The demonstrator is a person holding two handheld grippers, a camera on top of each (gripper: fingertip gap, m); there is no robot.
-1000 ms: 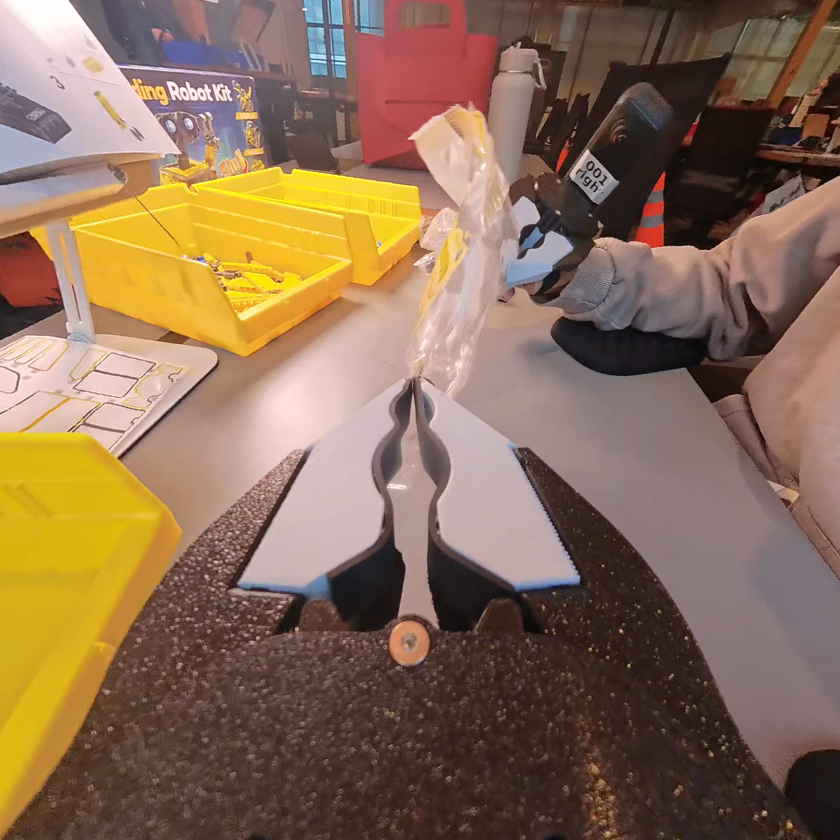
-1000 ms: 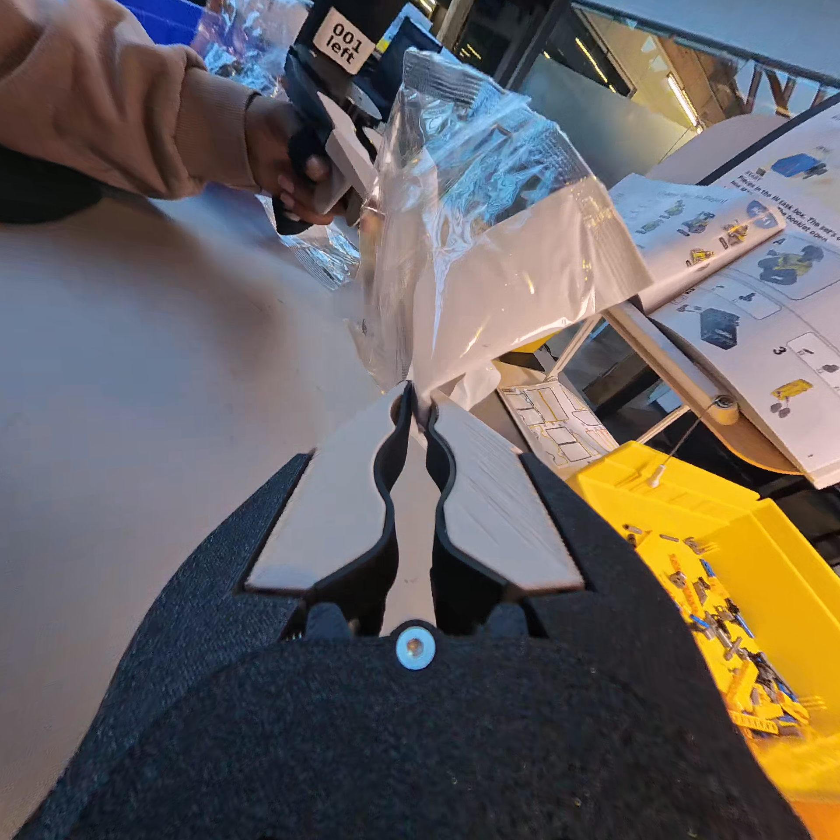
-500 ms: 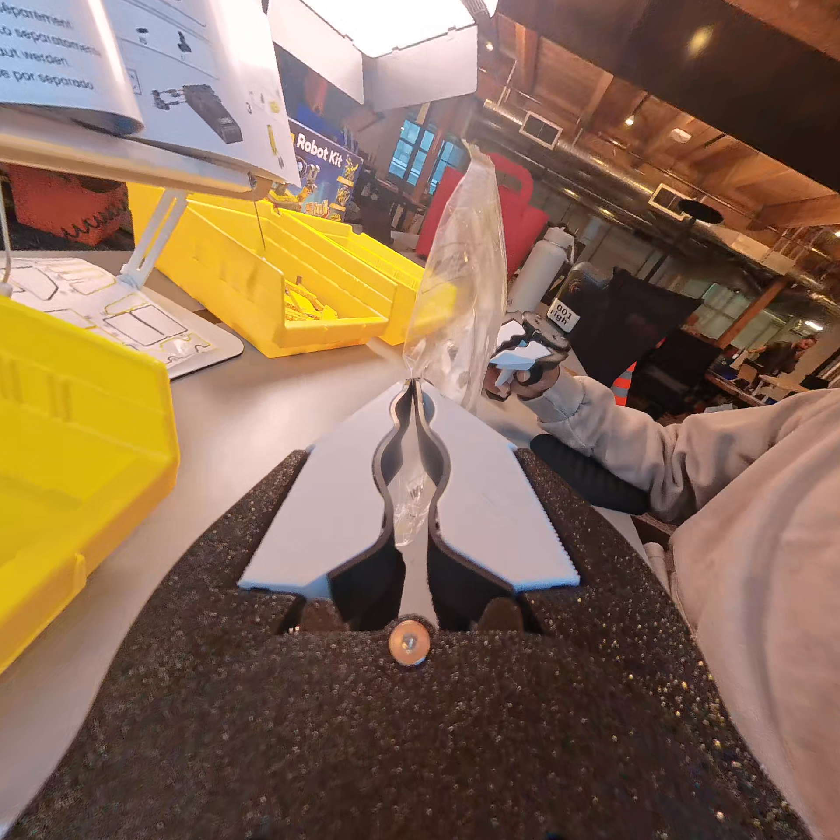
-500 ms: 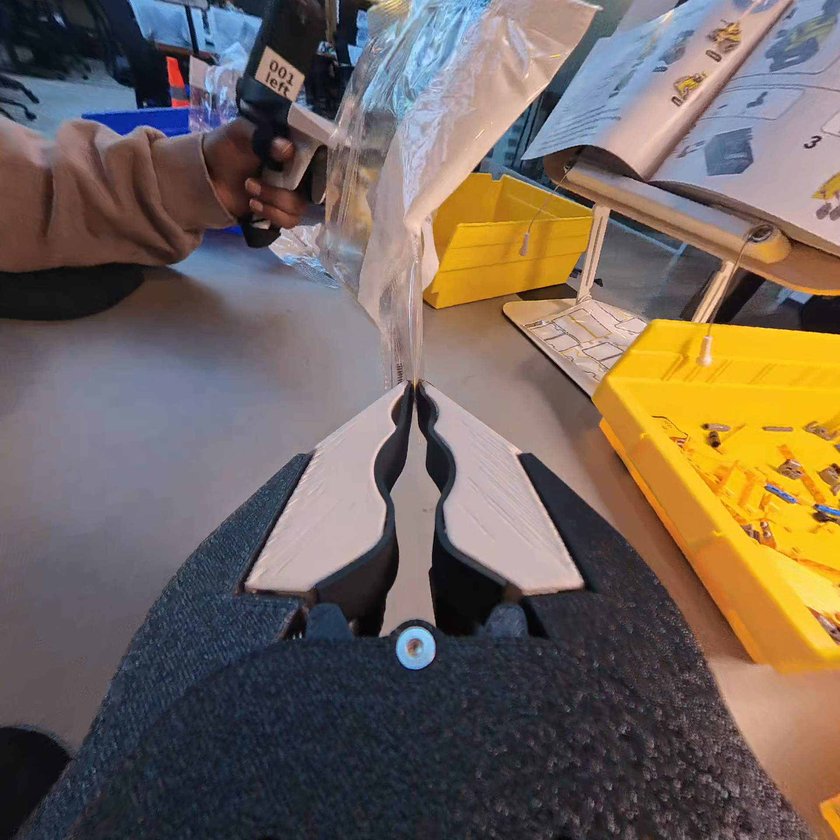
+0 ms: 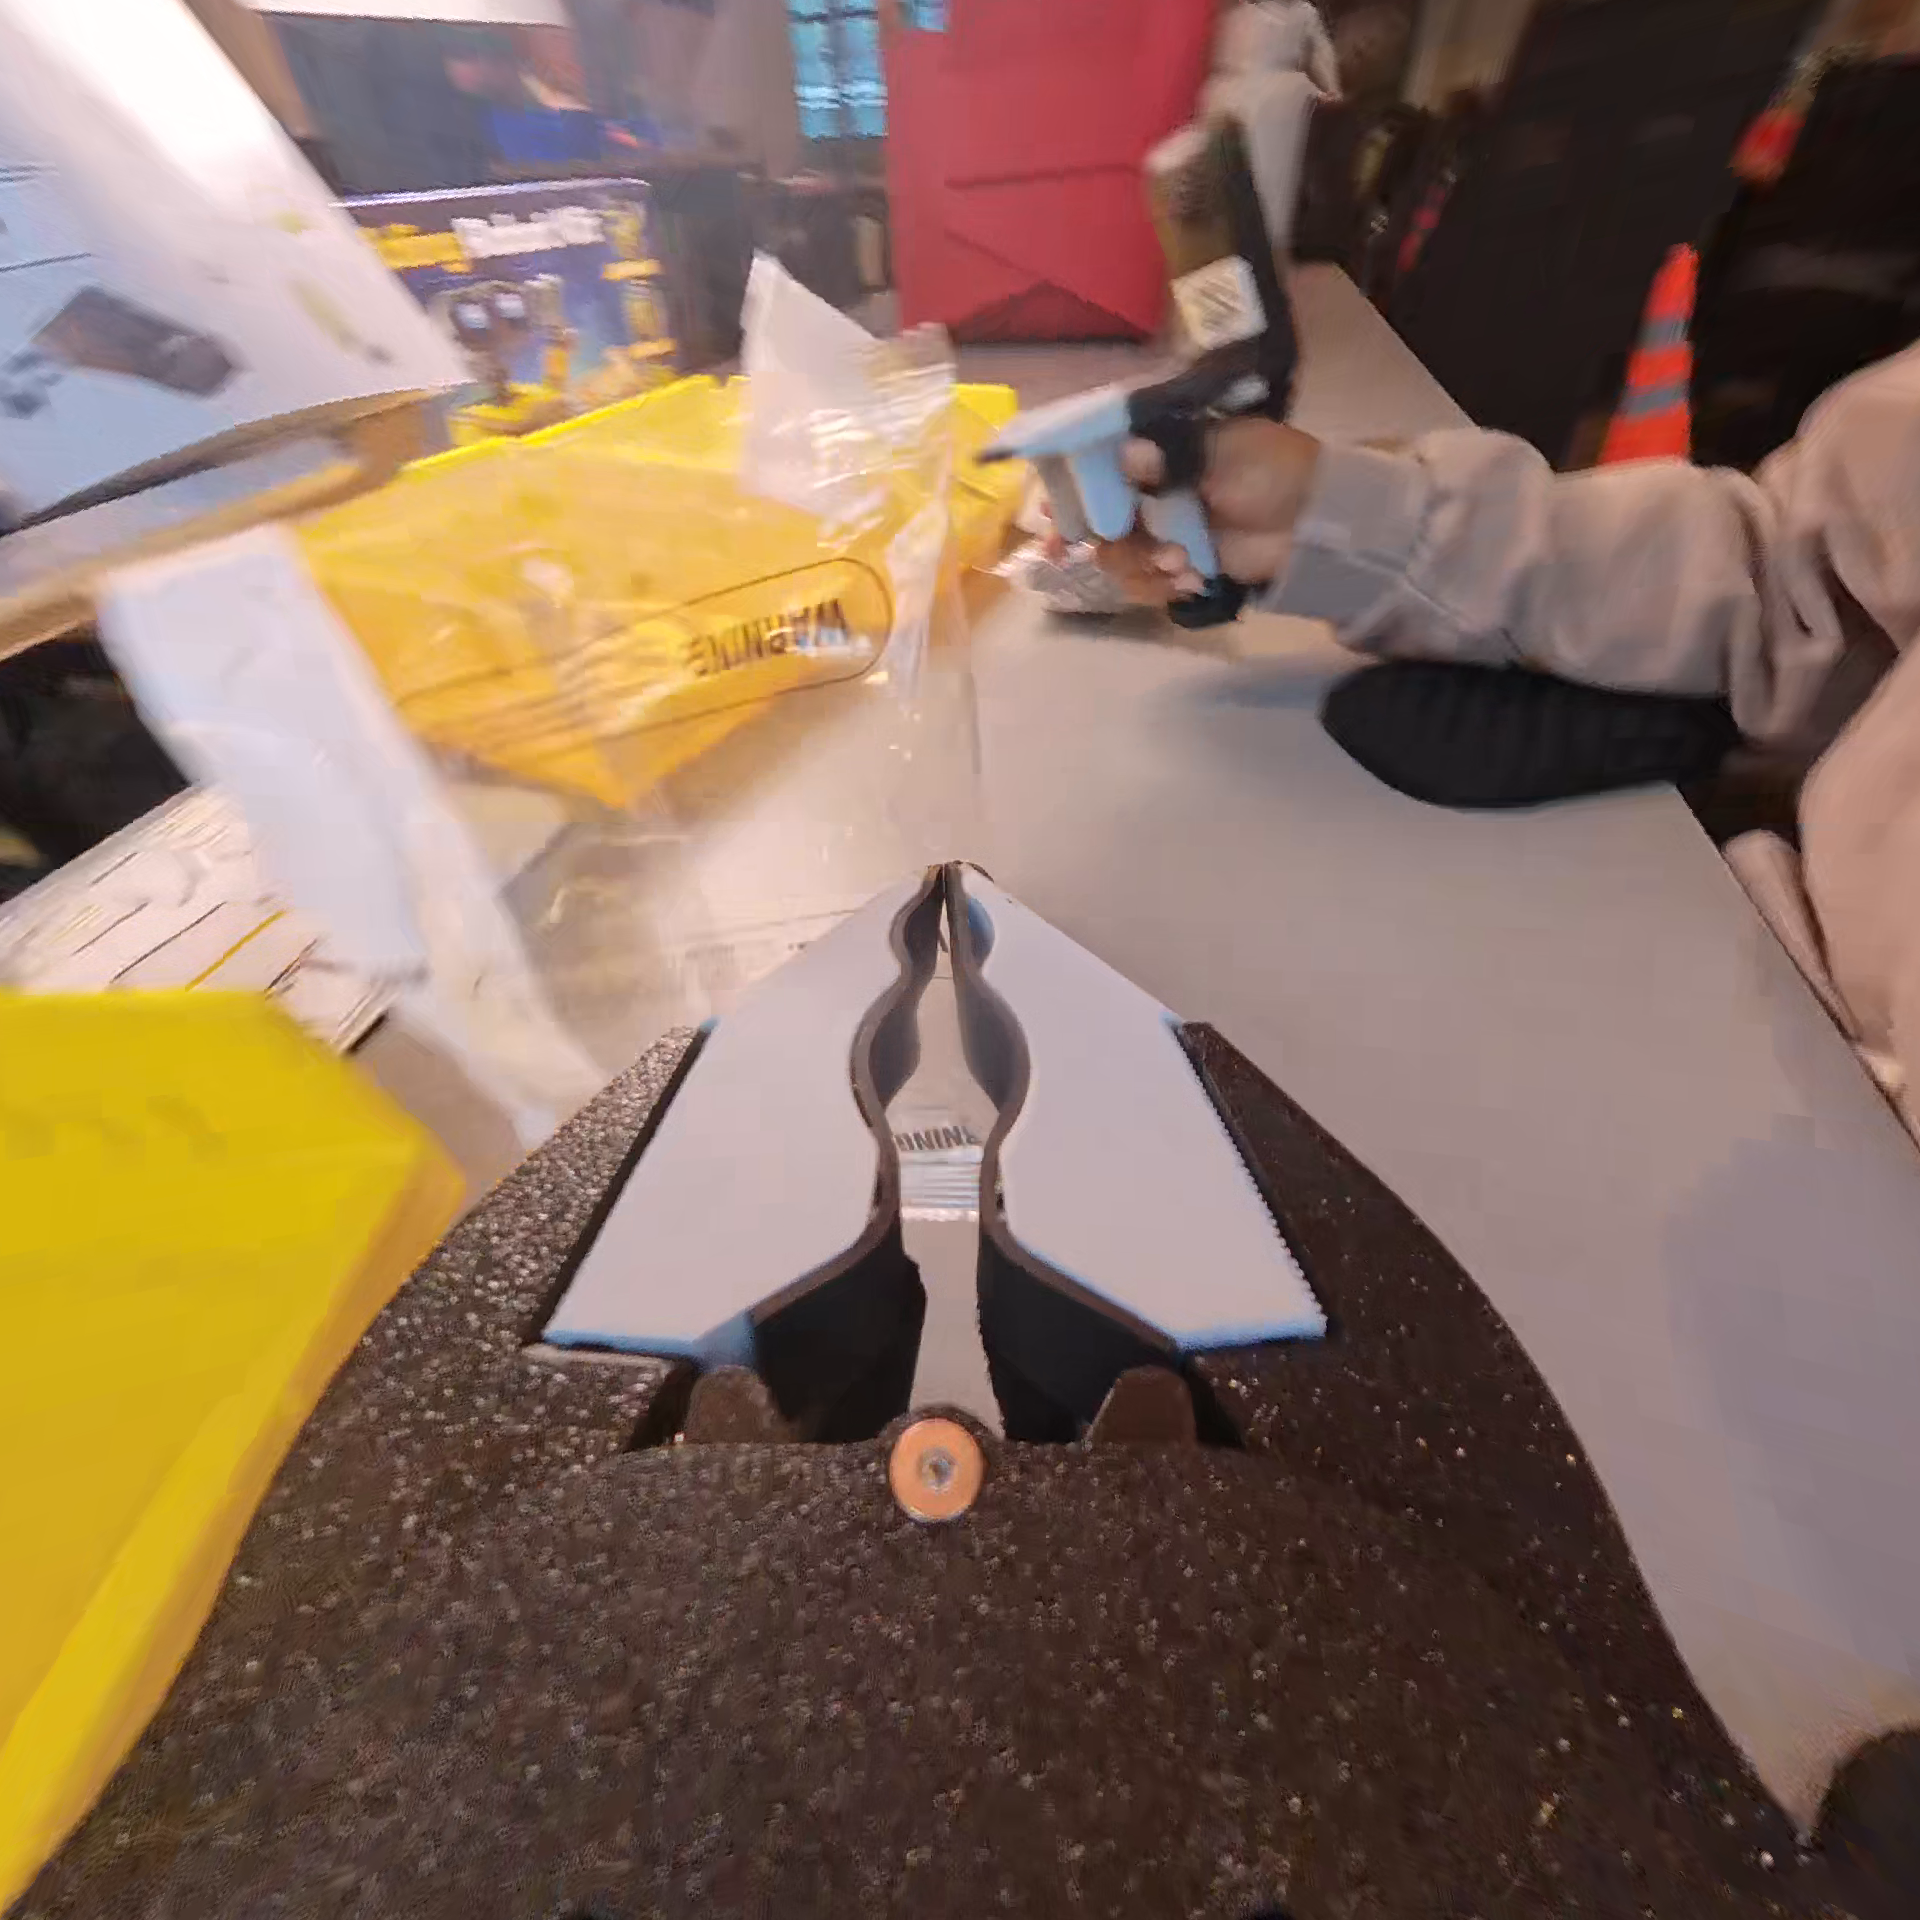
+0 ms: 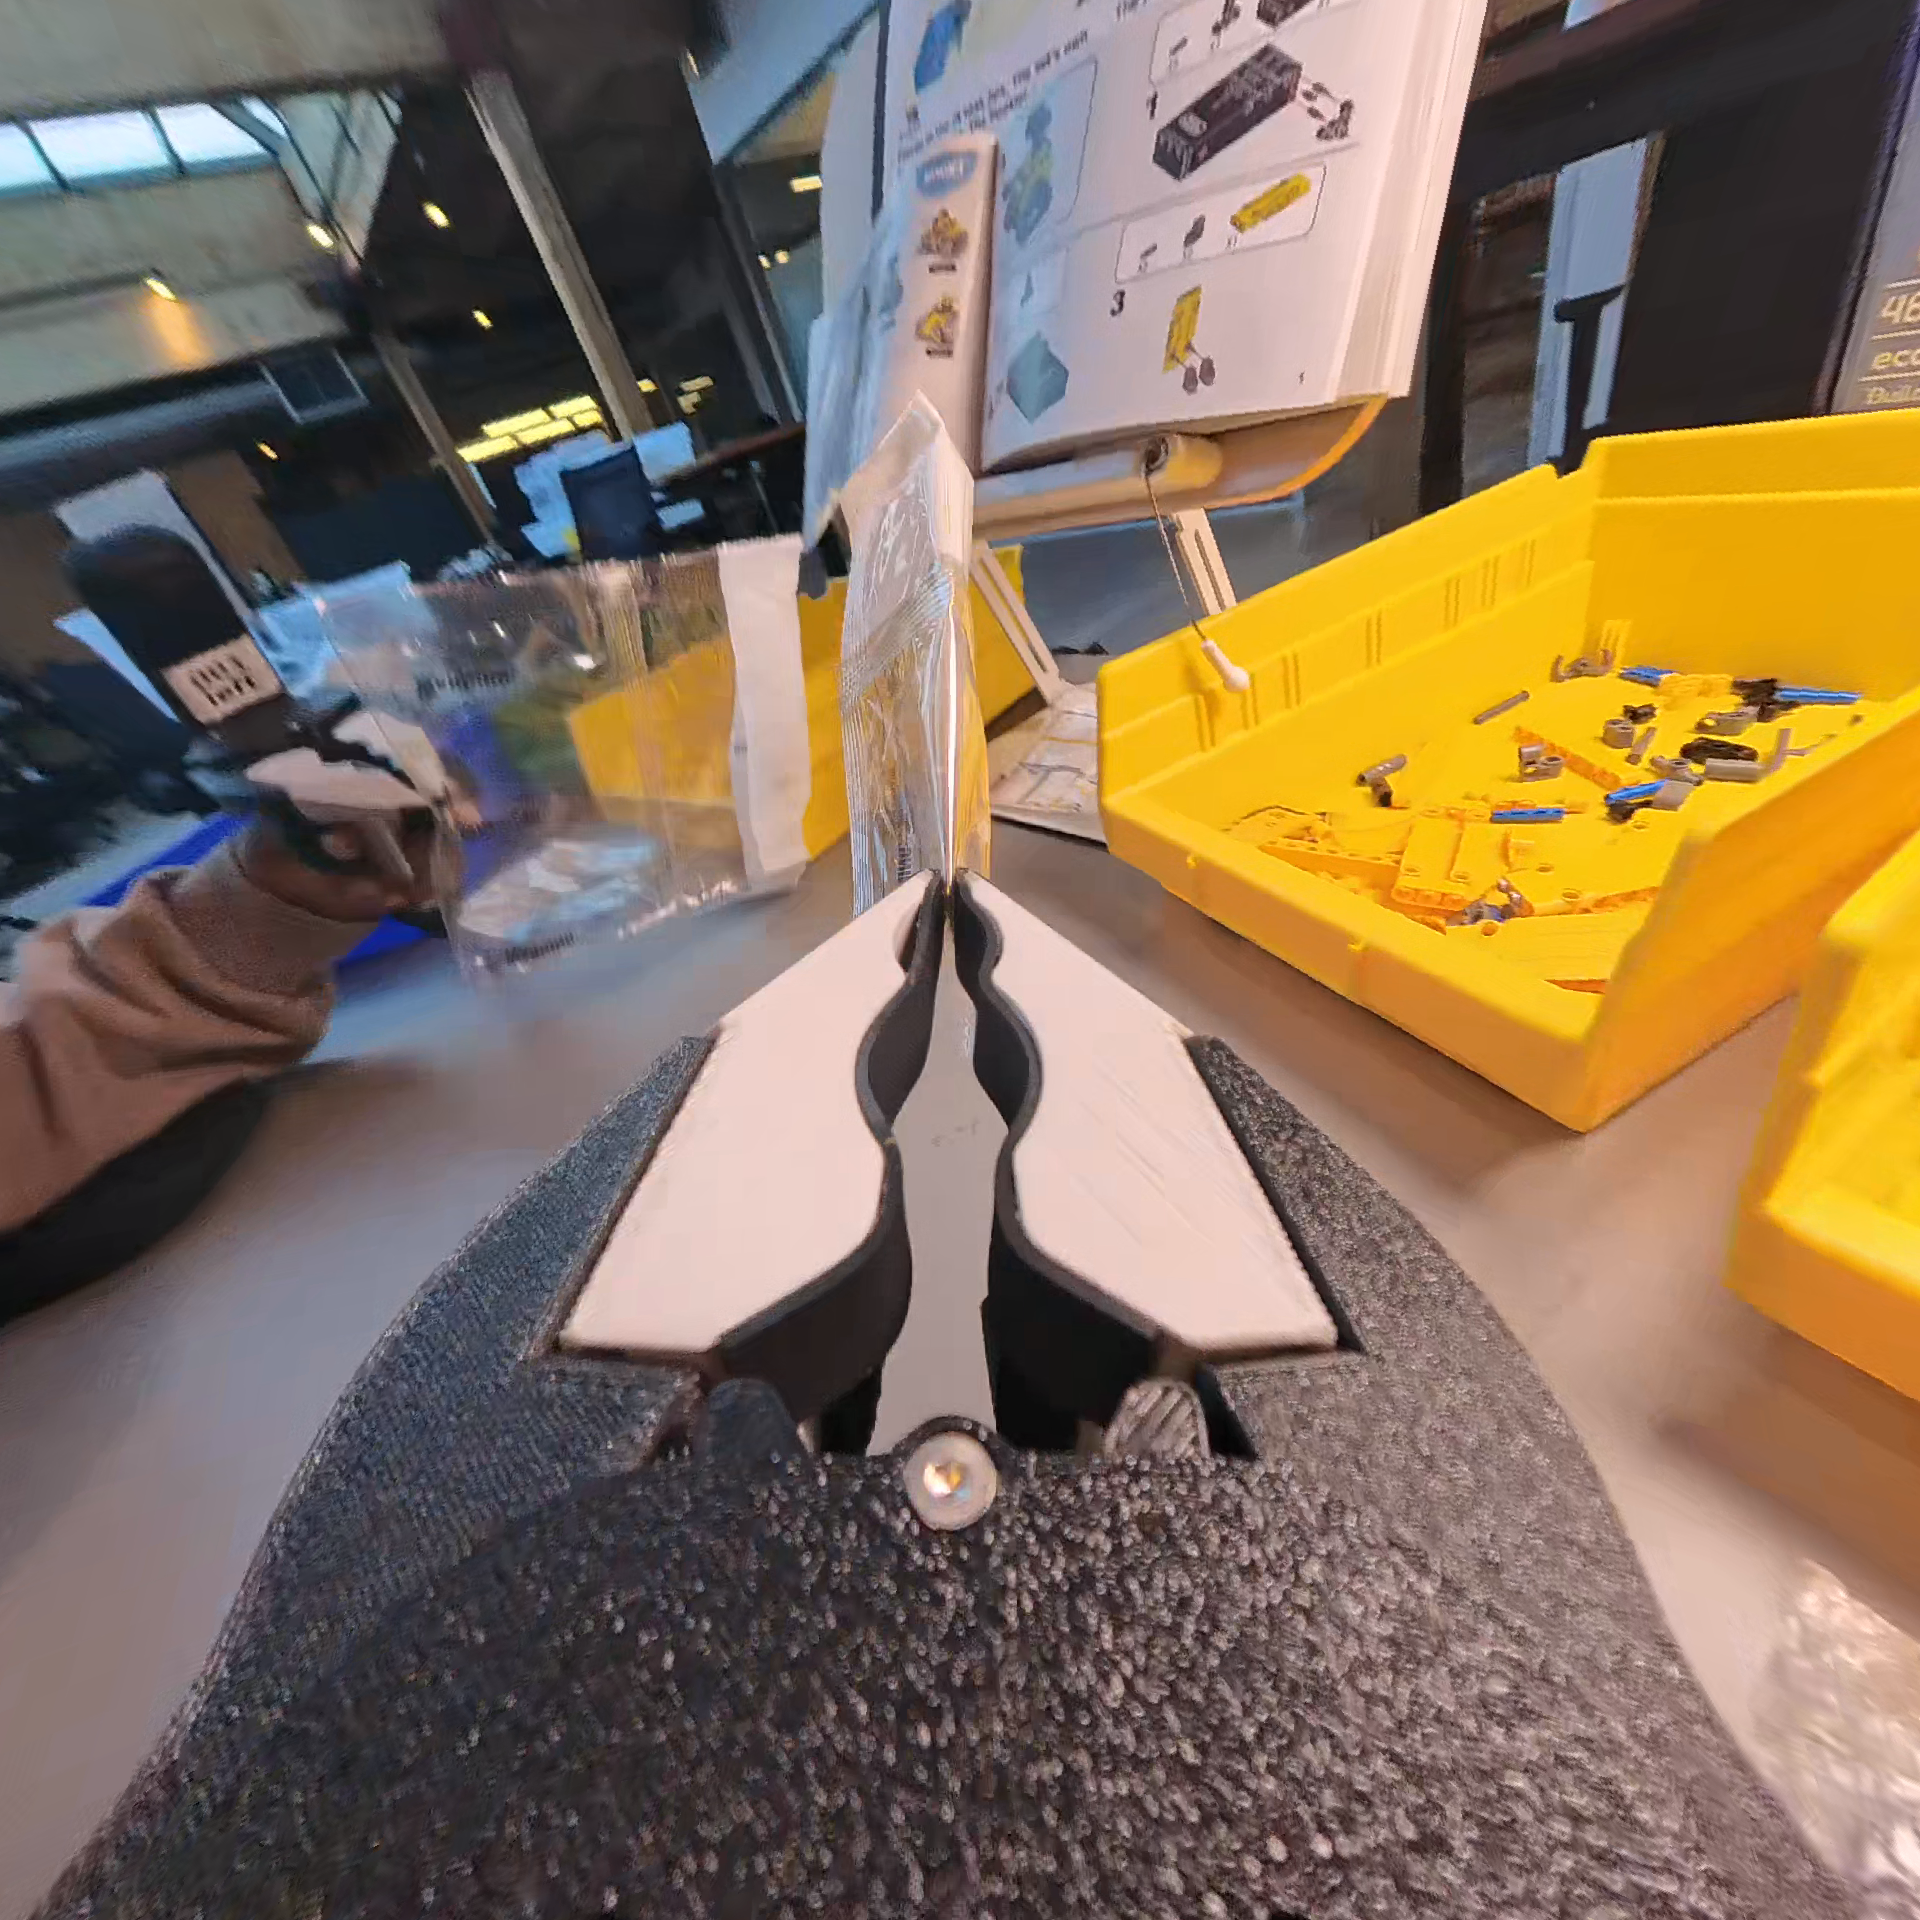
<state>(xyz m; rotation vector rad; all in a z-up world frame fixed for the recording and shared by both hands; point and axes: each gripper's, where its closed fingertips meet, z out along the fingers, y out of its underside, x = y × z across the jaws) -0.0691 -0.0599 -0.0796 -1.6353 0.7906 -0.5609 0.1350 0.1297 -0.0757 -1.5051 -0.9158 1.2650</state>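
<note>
Here left gripper [image 5: 943, 873] pinches clear bag [image 5: 831, 582] | right gripper [image 6: 951, 878] pinches torn strip [image 6: 912, 665] | bin parts [image 6: 1621, 758] right view only

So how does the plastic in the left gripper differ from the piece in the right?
The left gripper holds a sheet that is broad and spread wide; the right gripper holds a strip that is narrow and stands upright. Both are clear plastic, pinched in shut jaws.

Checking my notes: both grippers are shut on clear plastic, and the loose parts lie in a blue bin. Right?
No: the bin with the loose parts is yellow, as the right wrist view shows. The left gripper and right gripper are shut on clear plastic.
</note>
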